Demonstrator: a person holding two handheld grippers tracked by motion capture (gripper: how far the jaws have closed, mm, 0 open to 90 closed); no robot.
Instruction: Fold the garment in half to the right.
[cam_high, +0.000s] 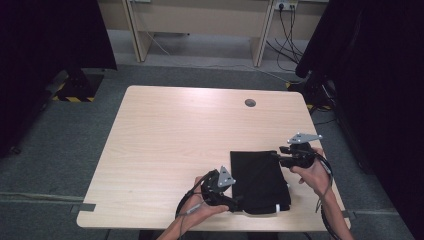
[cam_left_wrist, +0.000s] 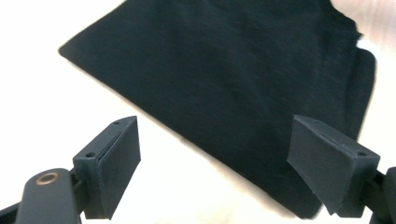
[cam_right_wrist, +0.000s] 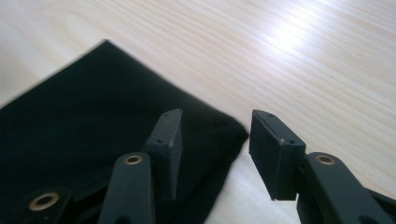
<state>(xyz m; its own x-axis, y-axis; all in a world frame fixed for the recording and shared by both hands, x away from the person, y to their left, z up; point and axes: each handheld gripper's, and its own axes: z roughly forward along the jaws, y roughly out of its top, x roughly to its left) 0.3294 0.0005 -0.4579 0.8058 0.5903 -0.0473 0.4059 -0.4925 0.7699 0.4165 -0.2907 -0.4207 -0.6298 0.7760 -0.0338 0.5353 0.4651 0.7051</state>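
A black folded cloth (cam_high: 260, 180) lies flat on the wooden table (cam_high: 175, 140) near its front right. My left gripper (cam_high: 236, 202) is at the cloth's near left corner, its jaws wide apart with nothing between them. In the left gripper view the cloth (cam_left_wrist: 233, 79) spreads beyond the open left gripper (cam_left_wrist: 215, 158). My right gripper (cam_high: 278, 153) hovers at the cloth's far right corner. In the right gripper view the right gripper (cam_right_wrist: 215, 149) stands open just above that corner of the cloth (cam_right_wrist: 93, 121), with no fabric pinched.
A small round grommet (cam_high: 250, 103) sits in the table's far right part. Bare wood stretches to the left and beyond the cloth. Black curtains (cam_high: 50, 35) hang at both sides, and cables (cam_high: 287, 35) run along the floor behind the table.
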